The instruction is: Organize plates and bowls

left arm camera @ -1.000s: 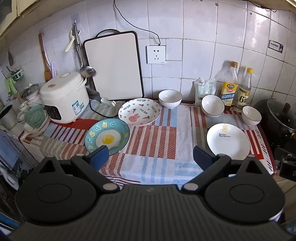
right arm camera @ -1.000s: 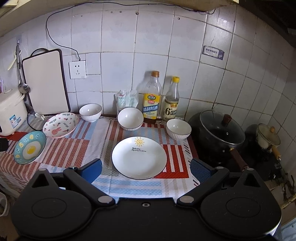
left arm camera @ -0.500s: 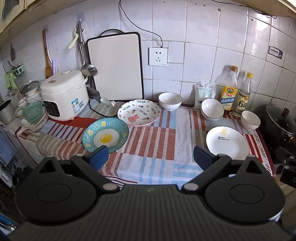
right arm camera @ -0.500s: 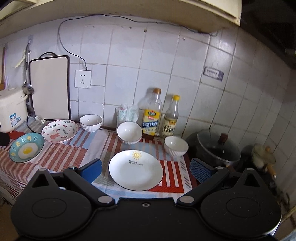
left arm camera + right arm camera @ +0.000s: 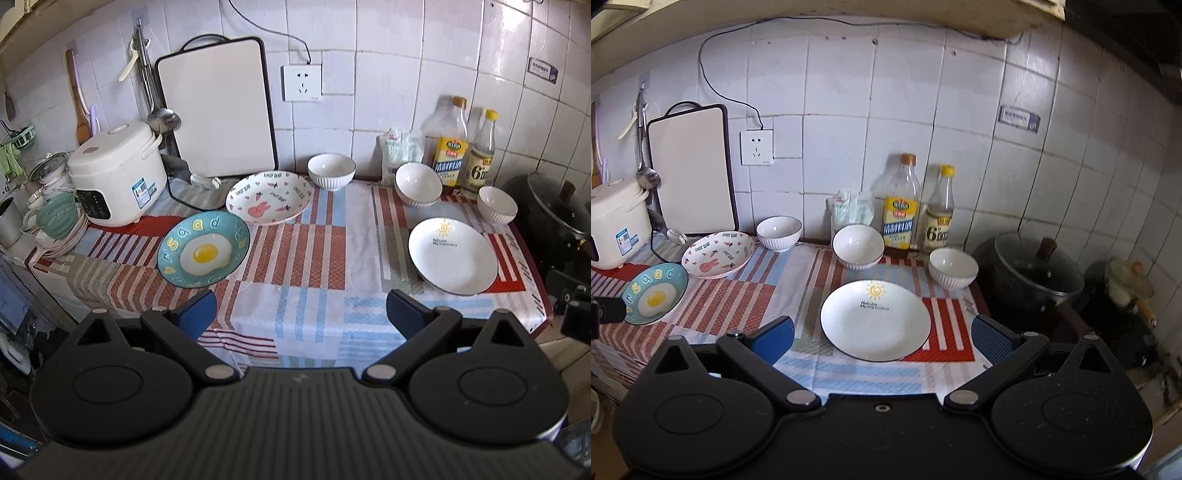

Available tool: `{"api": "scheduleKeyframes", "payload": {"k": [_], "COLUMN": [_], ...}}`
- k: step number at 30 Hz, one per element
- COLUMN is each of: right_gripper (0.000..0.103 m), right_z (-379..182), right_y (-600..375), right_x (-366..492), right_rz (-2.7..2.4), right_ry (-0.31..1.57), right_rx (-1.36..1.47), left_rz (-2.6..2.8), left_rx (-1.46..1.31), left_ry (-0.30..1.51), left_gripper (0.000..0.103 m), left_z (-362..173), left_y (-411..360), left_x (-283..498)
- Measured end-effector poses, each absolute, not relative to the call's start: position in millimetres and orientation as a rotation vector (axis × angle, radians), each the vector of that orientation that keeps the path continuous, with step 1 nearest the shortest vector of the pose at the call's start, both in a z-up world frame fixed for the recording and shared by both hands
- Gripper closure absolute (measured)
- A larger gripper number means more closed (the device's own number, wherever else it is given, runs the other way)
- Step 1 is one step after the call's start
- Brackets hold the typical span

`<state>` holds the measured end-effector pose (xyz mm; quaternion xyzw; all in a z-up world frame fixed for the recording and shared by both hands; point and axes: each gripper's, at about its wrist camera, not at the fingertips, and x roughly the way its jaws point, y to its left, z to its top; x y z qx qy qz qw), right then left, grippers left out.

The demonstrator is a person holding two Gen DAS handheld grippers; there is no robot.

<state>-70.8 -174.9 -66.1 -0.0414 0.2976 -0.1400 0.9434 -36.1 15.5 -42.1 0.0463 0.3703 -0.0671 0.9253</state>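
on the striped cloth [image 5: 306,266], upright sun plate [image 5: 874,319], sun motif toward wall

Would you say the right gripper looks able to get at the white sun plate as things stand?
Probably yes. The right gripper is open and empty, and the white sun plate lies flat directly ahead between its jaws, with bare cloth at its near rim; the bowls sit behind it.

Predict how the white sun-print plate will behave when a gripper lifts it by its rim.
The sun-print plate looks glazed, so probably stiff, slippery and breakable. It lies flat on the tablecloth, so the jaws may struggle to get under its low rim.
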Motion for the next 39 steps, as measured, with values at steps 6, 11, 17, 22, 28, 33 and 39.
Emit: {"api": "scheduleKeyframes", "payload": {"k": [6, 11, 17, 22, 28, 33, 39], "right_gripper": [0.0, 0.0, 0.0, 0.0, 0.0, 0.0, 0.0], "right_z": [-67.1, -64.5, -66.9, -68.1, -69.3, -67.5, -67.6], "right_y": [-184.0, -183.7, -183.0, -182.9, -185.5, -191.7, -214.9], "right_x": [-74.1, -74.0, -67.2, -60.3, -55.5, -48.7, -37.3], "right_rz": [-0.254, -0.23, -0.218, -0.216, -0.222, -0.212, -0.13], "right_ry": [0.578, 0.561, 0.577, 0.587, 0.599, 0.588, 0.52], "right_rx": [-0.056, -0.064, -0.067, -0.064, -0.062, -0.076, -0.033], "left_rz": [-0.123, -0.121, -0.116, -0.113, -0.117, -0.117, -0.165], "left_rx": [0.111, 0.106, 0.104, 0.094, 0.102, 0.106, 0.061], "left_ry": [0.777, 0.783, 0.782, 0.792, 0.811, 0.828, 0.813], "left_gripper": [0.003, 0.003, 0.003, 0.003, 0.003, 0.003, 0.004], "left_z": [-39.8, -38.9, -33.6, -31.6, -33.3, -33.7, -33.4], "left_y": [18.2, 20.6, 25.5, 27.5, 26.0, 22.0, 10.6], "left_x": [-32.9, -31.3, -28.3, -21.8, -14.2, -4.9, 17.3]}}
